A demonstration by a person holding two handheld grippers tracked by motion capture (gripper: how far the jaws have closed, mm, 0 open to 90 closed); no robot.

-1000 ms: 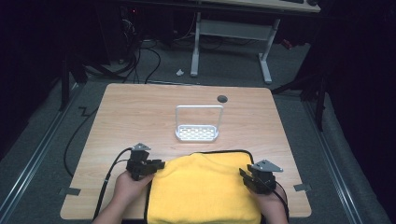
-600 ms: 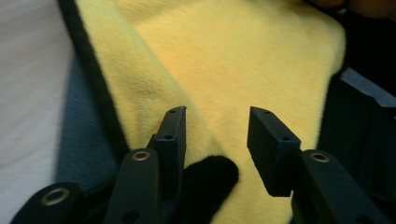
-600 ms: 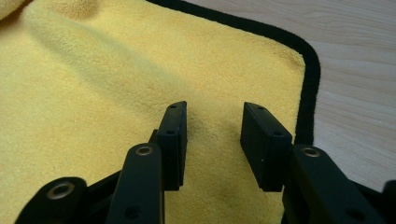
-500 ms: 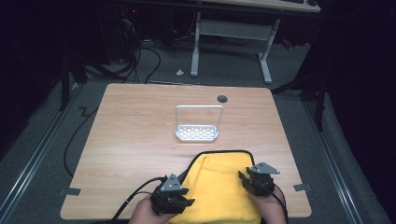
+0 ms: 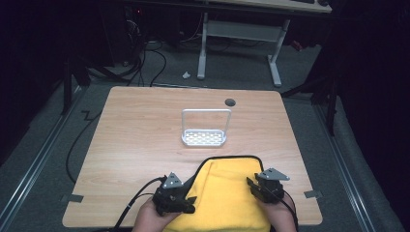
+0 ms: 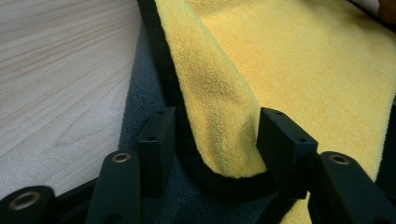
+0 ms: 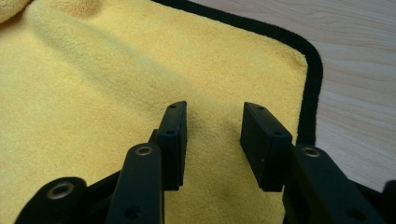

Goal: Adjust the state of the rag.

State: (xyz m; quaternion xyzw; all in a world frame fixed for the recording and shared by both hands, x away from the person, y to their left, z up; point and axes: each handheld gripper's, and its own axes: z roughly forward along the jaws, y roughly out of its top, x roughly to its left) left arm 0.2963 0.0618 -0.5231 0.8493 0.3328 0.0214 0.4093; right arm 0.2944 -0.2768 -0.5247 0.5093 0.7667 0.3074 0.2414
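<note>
Yellow black-edged cloth (image 5: 227,193) lies at table's near edge, left side folded over.

i see the table (image 5: 145,145) evenly lit from above — surroundings dark; near jaws blur in both gripper views.

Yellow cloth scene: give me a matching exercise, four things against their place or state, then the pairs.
Things:
1. yellow cloth
2. white rack
3. left gripper
4. right gripper

Places or states:
A. stands upright mid-table, apart from the cloth
B. jaws open astride a folded-over edge showing grey underside
C. lies at the near table edge, black trim
D. jaws open over flat yellow pile near a rounded corner

Pairs: 1-C, 2-A, 3-B, 4-D
</note>
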